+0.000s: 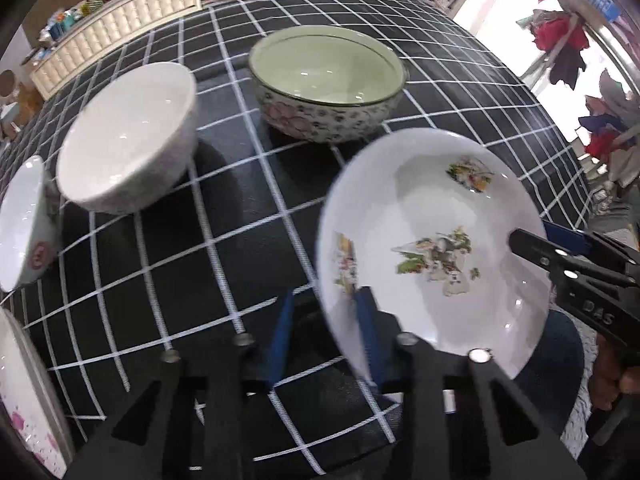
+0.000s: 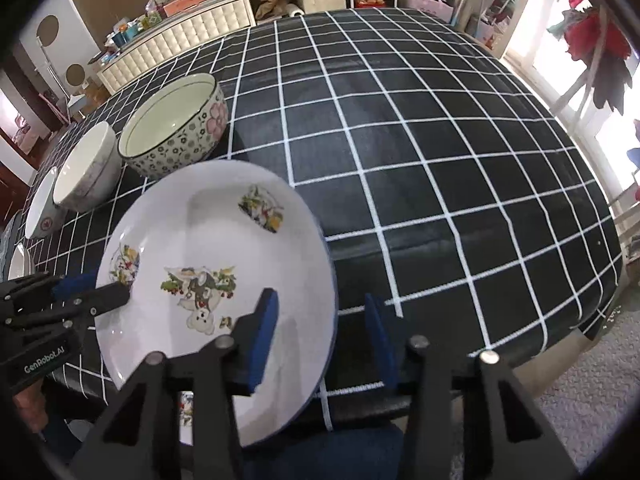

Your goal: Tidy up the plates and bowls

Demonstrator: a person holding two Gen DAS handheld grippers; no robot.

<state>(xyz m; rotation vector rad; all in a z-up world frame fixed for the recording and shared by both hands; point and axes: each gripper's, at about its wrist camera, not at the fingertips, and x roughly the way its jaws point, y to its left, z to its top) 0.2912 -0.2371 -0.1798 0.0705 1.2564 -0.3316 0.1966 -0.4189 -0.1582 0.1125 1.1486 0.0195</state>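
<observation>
Black checked tablecloth (image 2: 400,160): one, under everything.
Decorated plate (image 2: 208,264): one, empty, lifted over the near table edge.
Bowls: three, all empty — floral bowl (image 1: 326,80), plain white bowl (image 1: 128,140), small red-marked bowl (image 1: 24,224), in a row.
Left gripper (image 1: 326,328): jaws apart, one finger across the plate rim.
Right gripper (image 2: 322,340): jaws apart, straddling the opposite rim.

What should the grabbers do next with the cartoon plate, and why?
Probably carry the cartoon plate a little further over the table, toward the flowered bowl. The left gripper and right gripper both straddle its rim, and its near part hangs past the table's edge, so a slip there would likely drop it. How firmly either clamps, I can't tell.
</observation>
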